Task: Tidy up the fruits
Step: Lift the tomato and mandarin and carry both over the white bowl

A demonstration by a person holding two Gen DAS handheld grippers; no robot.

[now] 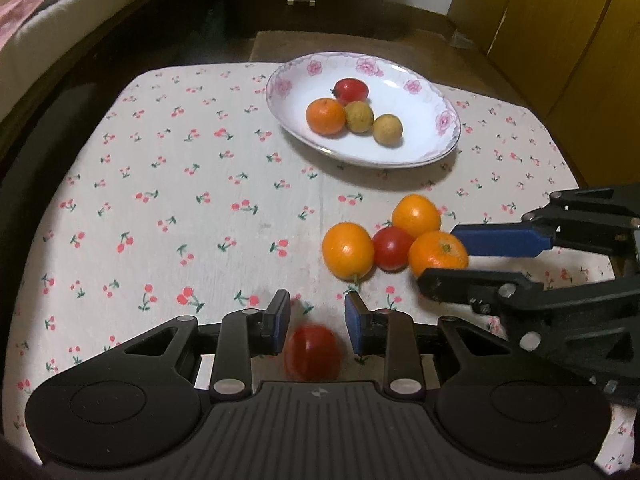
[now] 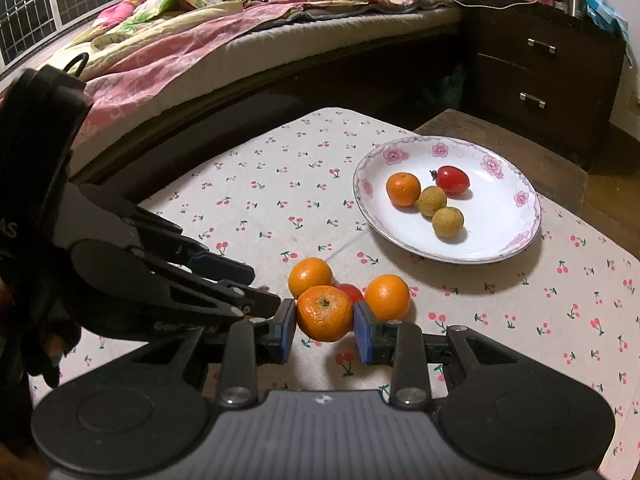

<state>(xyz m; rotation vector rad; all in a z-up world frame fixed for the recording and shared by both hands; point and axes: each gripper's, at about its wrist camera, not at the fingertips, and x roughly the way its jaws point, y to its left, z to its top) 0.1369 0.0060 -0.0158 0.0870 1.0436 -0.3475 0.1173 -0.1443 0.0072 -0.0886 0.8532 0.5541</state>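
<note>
Orange, dimpled skin fills the right gripper (image 2: 325, 330): its blue pads press both sides of a tangerine (image 2: 325, 313), green stem scar facing up, at the lower centre of the right wrist view. Round, it has no clear long axis. Writing on the left gripper's body is too cut off to read. The left gripper (image 1: 317, 325) is narrowed around a blurred red tomato (image 1: 313, 353); contact is unclear. Other fruit sits on the floral plate (image 2: 516, 232).

Both wrist views look steeply down along their fingers, close over the tabletop (image 1: 160, 200). The left faces the cabinets; the right faces the bed (image 2: 240, 40). Both share the plate (image 1: 444, 136) and the oranges (image 2: 324, 314).
</note>
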